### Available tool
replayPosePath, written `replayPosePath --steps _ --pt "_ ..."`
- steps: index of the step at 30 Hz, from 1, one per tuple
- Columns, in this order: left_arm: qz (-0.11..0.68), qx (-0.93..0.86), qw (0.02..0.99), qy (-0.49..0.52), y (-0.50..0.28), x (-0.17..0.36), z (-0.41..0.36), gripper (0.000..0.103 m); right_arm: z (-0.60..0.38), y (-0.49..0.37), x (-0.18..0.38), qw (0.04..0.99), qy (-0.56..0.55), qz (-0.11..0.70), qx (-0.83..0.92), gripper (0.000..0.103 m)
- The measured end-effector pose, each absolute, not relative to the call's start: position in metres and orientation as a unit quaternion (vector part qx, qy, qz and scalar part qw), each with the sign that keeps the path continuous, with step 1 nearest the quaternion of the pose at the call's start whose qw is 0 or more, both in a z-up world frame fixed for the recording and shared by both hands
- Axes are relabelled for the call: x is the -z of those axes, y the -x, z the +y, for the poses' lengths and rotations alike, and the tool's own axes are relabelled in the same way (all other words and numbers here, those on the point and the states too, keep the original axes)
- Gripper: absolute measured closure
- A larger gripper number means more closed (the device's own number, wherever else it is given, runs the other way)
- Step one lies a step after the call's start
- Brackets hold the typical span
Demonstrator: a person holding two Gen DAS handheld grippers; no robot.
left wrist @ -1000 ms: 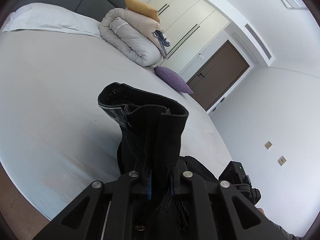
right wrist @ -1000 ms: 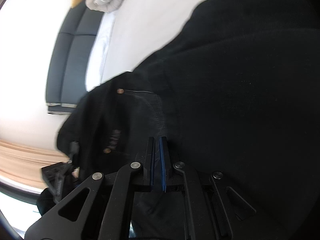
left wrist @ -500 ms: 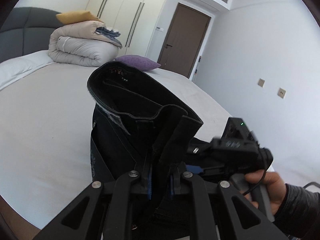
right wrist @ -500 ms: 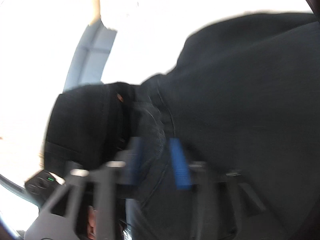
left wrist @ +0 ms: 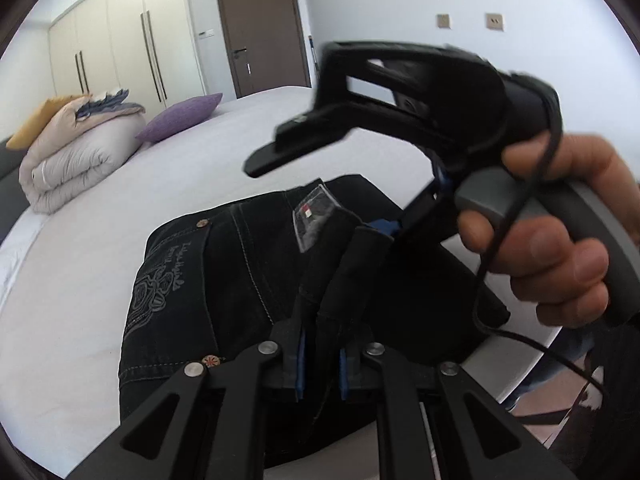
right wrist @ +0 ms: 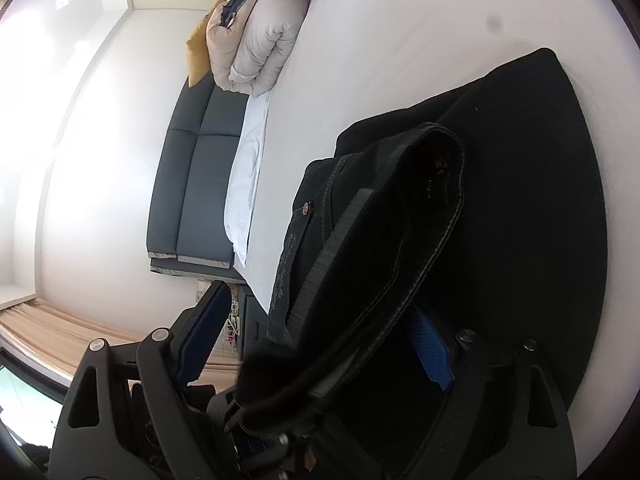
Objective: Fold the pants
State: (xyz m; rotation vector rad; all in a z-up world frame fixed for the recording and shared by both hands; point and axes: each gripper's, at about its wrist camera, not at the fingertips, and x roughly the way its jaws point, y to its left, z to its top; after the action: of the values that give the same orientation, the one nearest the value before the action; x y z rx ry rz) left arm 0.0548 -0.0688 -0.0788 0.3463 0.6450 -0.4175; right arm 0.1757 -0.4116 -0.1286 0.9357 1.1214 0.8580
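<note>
The black jeans (left wrist: 224,280) lie bunched at the near edge of the white bed (left wrist: 100,248), stitched back pocket up. My left gripper (left wrist: 320,360) is shut on a fold of the waistband. My right gripper (left wrist: 404,228) is seen from the left wrist view, held in a hand above the jeans, jaws wide apart. In the right wrist view the right gripper (right wrist: 316,340) is open, and the waistband (right wrist: 400,248) runs between its blue pads without being pinched. The rest of the jeans (right wrist: 540,220) spread over the bed.
A rolled duvet (left wrist: 76,156) with a yellow cushion and a purple pillow (left wrist: 180,120) sit at the head of the bed. A dark headboard (right wrist: 196,184), wardrobes (left wrist: 120,52) and a brown door (left wrist: 260,28) stand beyond. The bed edge is close below.
My right gripper has opened and let go of the jeans. The left gripper has swung round and lowered the waistband onto the bed, still pinching it.
</note>
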Motion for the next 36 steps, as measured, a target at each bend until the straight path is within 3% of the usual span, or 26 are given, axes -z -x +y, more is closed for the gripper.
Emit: replayPosePath --steps 4,7,8,9,10,12,22,36 --pt "0.311 0.196 0.908 -0.199 -0.050 0.085 -0.076 0.091 -0.410 -0.179 0.127 0.682 -0.375 0.519 -0.354 0.020" --pt "0.306 0.193 0.908 -0.213 -0.048 0.086 -0.081 0.091 -0.413 -0.176 0.123 0.700 -0.338 0.529 -0.341 0.031" --pt "0.306 0.193 0.907 -0.216 -0.048 0.086 -0.084 0.091 -0.412 -0.177 0.125 0.707 -0.321 0.536 -0.331 0.043" --pt "0.306 0.193 0.906 -0.218 -0.048 0.087 -0.085 0.091 -0.416 -0.177 0.128 0.714 -0.306 0.541 -0.323 0.067" --pt "0.308 0.196 0.905 -0.218 -0.048 0.087 -0.086 0.091 -0.419 -0.178 0.131 0.716 -0.300 0.546 -0.317 0.078" --pt "0.308 0.198 0.904 -0.222 -0.048 0.088 -0.091 0.091 -0.424 -0.170 0.138 0.712 -0.314 0.544 -0.314 0.088" --pt "0.286 0.235 0.897 -0.240 -0.049 0.076 -0.114 0.091 -0.464 -0.163 0.118 0.754 -0.306 0.497 -0.303 0.090" --pt "0.311 0.257 0.881 -0.246 -0.041 0.092 -0.122 0.090 -0.490 -0.148 0.157 0.749 -0.346 0.491 -0.280 0.090"
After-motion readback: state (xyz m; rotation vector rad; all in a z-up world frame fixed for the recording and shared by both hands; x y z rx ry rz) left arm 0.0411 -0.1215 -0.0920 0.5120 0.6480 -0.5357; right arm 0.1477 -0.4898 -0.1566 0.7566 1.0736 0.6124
